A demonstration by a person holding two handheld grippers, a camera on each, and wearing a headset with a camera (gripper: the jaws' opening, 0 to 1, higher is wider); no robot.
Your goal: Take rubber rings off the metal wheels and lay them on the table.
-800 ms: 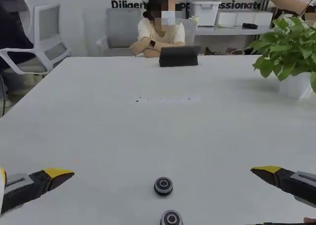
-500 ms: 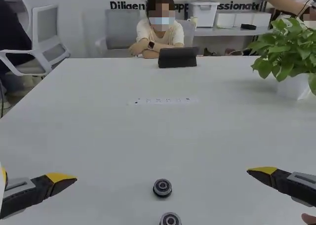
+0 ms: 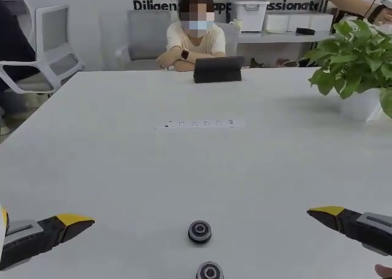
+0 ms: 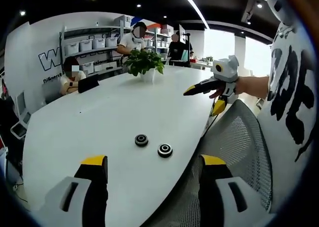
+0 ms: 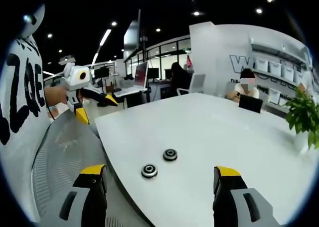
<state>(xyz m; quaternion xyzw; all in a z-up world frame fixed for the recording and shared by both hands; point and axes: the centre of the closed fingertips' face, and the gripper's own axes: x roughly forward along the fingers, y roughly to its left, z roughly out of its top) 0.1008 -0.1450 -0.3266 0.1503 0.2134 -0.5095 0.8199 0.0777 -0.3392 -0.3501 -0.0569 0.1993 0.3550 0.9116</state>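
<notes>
- Office table [image 3: 122, 168], white and broad, runs away from me toward a back wall lined with shelves of storage boxes.
- At the far side a person [image 3: 195, 37] sits behind a dark tablet [image 3: 217, 70]. A potted plant [image 3: 355, 58] stands at the far right and a white chair [image 3: 52, 46] sits off the left edge.
- Both metal wheels lie flat on the table close to its near edge, roughly midway between my two grippers. The far wheel [image 3: 199, 231] sits a little further in, and the near wheel [image 3: 209, 271] lies just beside it toward me, not touching it.
- Each wheel shows a dark outer band round a paler hub. I take that band for the rubber ring [image 3: 190, 232], on the wheel, though at this size I can't be sure.
- My left gripper [image 4: 153, 162] is held by the near edge with its jaws spread wide and nothing between them. The wheels are well ahead of it.
- My right gripper [image 5: 160, 171] is the same: jaws wide apart, empty, clear of both wheels.
</notes>
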